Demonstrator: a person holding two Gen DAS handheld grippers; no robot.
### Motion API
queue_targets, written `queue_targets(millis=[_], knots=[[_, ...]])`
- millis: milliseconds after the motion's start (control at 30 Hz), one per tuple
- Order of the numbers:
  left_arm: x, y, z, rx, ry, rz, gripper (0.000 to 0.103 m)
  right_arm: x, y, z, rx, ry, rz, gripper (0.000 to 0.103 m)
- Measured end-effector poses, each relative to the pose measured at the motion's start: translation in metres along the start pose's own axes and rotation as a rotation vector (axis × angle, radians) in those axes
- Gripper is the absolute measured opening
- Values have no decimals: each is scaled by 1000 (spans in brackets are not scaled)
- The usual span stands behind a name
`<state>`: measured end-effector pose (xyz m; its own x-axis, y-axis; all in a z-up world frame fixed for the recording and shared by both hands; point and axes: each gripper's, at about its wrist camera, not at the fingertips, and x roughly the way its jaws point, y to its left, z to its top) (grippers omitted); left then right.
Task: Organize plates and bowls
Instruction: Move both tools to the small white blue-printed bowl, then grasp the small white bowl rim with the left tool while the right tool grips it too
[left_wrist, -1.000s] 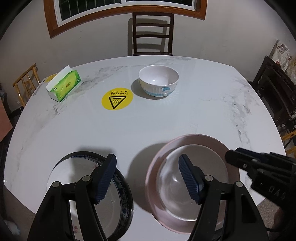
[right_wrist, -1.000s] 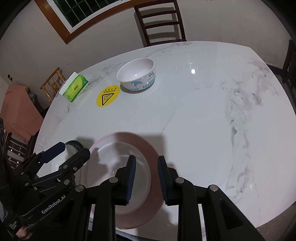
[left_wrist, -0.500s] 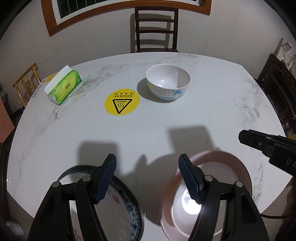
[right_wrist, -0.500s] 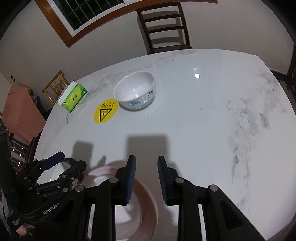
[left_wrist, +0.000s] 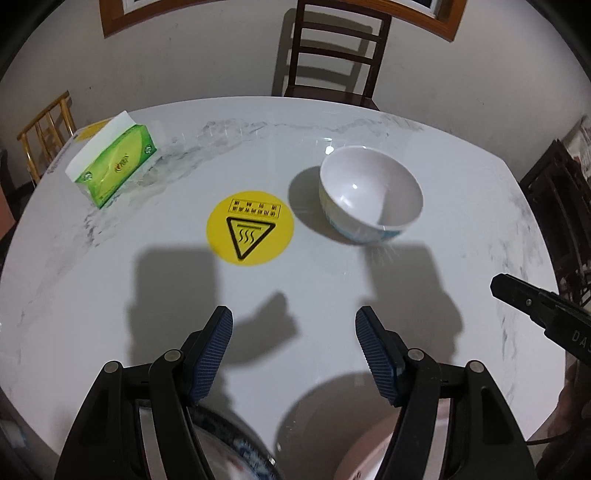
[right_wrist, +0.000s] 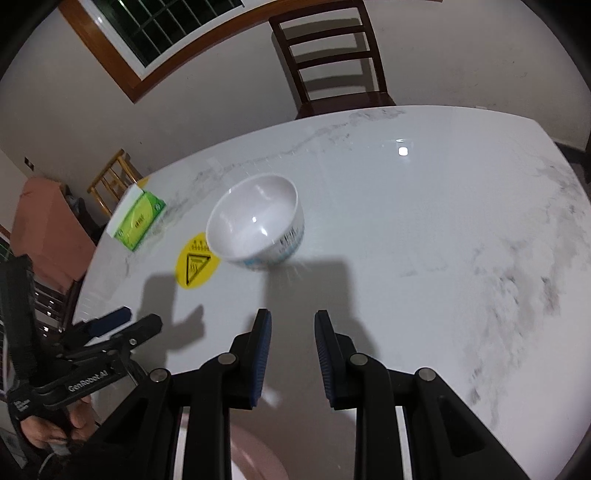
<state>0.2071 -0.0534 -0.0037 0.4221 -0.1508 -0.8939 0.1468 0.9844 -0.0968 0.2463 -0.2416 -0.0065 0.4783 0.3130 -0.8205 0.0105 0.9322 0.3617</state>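
Observation:
A white bowl (left_wrist: 371, 199) (right_wrist: 255, 225) with blue print stands upright on the marble table (left_wrist: 110, 277) (right_wrist: 424, 240), ahead of both grippers. My left gripper (left_wrist: 294, 321) (right_wrist: 138, 319) is open and empty over bare tabletop, the bowl ahead and slightly to its right. My right gripper (right_wrist: 292, 325) has its jaws a narrow gap apart with nothing between them, and the bowl lies just ahead to its left. A blue-rimmed plate (left_wrist: 236, 454) and a pink plate (left_wrist: 369, 458) (right_wrist: 255, 461) lie at the near edge, mostly hidden under the gripper arms.
A round yellow hot-surface sticker (left_wrist: 250, 227) (right_wrist: 194, 266) lies left of the bowl. A green tissue box (left_wrist: 114, 164) (right_wrist: 138, 218) sits at the far left. A dark wooden chair (left_wrist: 332, 55) (right_wrist: 332, 55) stands behind the table. A hand (right_wrist: 48, 432) holds the left gripper.
Both grippers have moved forward over the table, from above the plates toward the bowl. The plates have slid to the bottom of the views. Neither gripper's jaw gap has changed.

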Motion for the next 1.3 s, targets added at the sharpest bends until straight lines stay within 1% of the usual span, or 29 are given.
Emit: queue_targets(millis=[167,400,567,667,767,867,1000,1133,1267,1300], knots=[[14,1,21,-36,2,-39,65,15,-2,20,1,-8,10,25],[36,8,52,-121,-10,-87,63,41,-5,43,8,2,0,25],[53,11,67,-165,6,-117,60,56,-4,61,17,2,9,25],[62,10,76,-179,11,-118,58,65,-2,69,15,4,2,25],[74,7,81,-171,21,-105,53,77,-1,75,12,20,-8,25],[85,6,83,-171,40,-110,47,88,1,76,-3,31,-27,25],[95,5,85,-179,57,-132,42,101,-1,74,-3,53,-34,25],[102,1,86,-175,70,-154,34,109,-2,73,-5,67,-38,25],[107,-3,85,-167,76,-172,28,114,0,71,-5,76,-24,25],[108,-4,85,-163,75,-181,24,114,1,70,-4,80,-20,25]])
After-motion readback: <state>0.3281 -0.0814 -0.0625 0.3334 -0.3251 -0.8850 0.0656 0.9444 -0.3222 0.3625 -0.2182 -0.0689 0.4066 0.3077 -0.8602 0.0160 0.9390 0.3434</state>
